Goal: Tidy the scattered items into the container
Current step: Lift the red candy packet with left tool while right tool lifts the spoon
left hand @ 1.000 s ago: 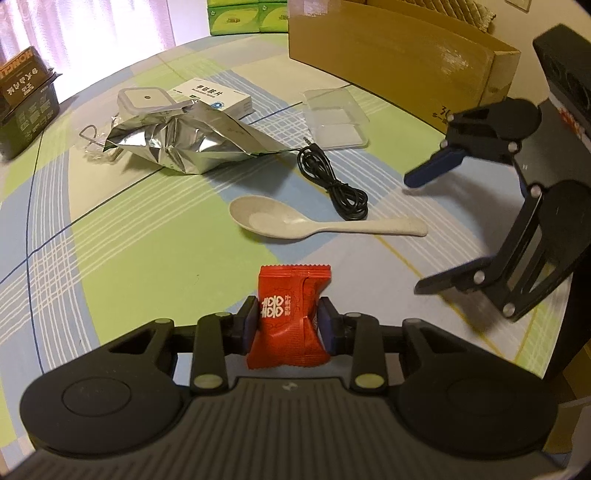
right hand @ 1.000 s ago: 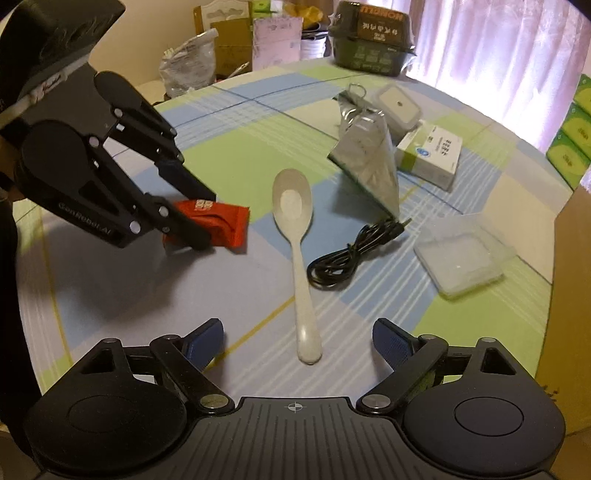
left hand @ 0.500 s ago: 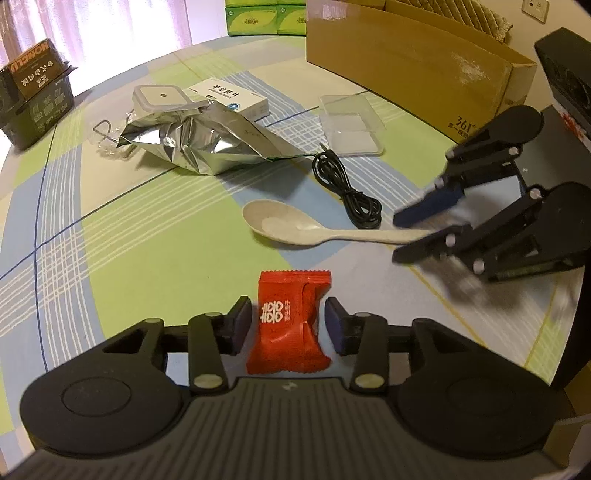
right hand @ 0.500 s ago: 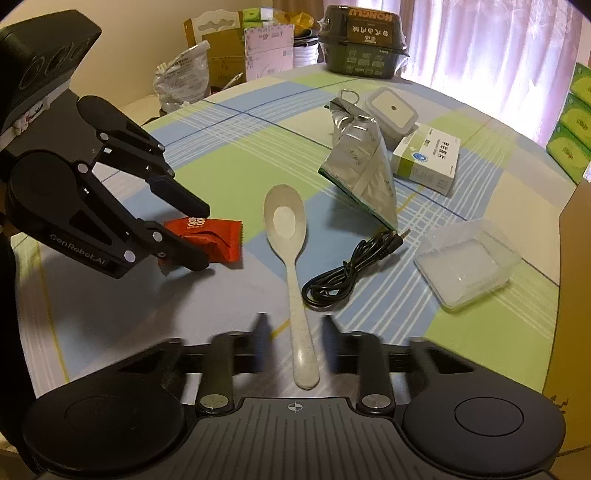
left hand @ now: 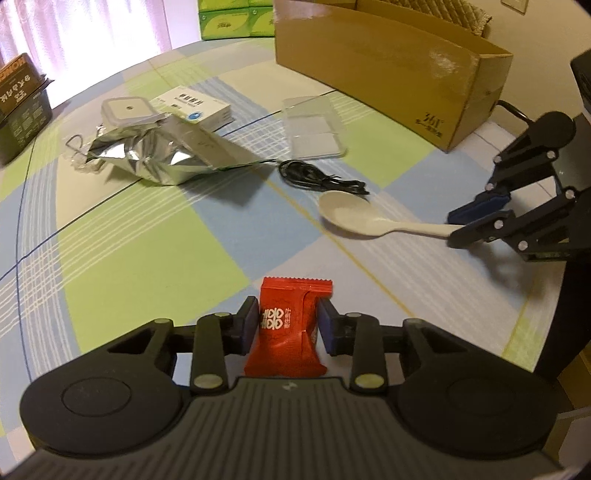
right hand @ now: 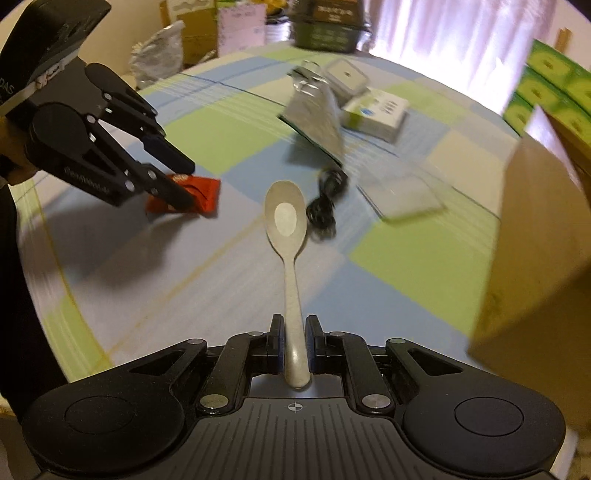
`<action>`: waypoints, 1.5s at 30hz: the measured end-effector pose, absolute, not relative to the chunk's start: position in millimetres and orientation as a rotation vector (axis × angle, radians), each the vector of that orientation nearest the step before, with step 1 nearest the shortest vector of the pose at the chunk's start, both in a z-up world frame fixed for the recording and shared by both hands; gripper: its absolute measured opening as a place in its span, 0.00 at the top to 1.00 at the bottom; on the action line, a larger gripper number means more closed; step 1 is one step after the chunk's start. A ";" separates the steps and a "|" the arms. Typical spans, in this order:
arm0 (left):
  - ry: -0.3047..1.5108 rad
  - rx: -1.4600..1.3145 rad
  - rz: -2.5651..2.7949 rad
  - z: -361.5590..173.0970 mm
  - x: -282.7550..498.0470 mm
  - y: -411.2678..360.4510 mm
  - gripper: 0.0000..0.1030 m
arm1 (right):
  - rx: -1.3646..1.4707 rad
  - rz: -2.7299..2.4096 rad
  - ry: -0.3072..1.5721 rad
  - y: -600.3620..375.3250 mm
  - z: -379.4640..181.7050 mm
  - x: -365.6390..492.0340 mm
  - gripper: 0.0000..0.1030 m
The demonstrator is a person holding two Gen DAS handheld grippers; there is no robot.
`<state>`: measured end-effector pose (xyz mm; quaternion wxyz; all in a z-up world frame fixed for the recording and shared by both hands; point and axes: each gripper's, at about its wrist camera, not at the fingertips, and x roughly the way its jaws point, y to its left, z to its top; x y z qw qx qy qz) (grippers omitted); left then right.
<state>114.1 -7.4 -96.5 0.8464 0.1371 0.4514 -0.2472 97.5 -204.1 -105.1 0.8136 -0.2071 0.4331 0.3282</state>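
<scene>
A checked cloth of blue, green and white [left hand: 155, 258] is spread over the surface. Green cartons [left hand: 236, 18] are stacked at the far edge — beside a pale curtain [left hand: 81, 33]. A dark printed box [left hand: 22, 99] is seen far left.

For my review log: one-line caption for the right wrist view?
Right gripper shut on spoon handle; left gripper at red packet; cardboard box at right.
</scene>
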 end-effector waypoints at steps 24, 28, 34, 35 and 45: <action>0.956 0.239 -0.493 -99.7 108.4 -13.3 0.71 | -0.409 0.679 0.876 -202.8 -108.8 93.0 0.86; 0.957 0.234 -0.488 -100.2 109.0 -13.5 0.71 | -0.406 0.670 0.873 -203.4 -109.1 91.2 0.83; 0.959 0.239 -0.481 -100.9 107.2 -13.7 0.71 | -0.400 0.675 0.823 -203.0 -102.8 88.6 0.11; 0.959 0.236 -0.480 -100.9 107.3 -13.5 0.71 | -0.398 0.673 0.822 -202.7 -102.5 89.8 0.11; 0.969 0.241 -0.472 -101.1 109.5 -9.5 0.71 | -0.390 0.695 0.812 -193.9 -104.3 104.9 0.11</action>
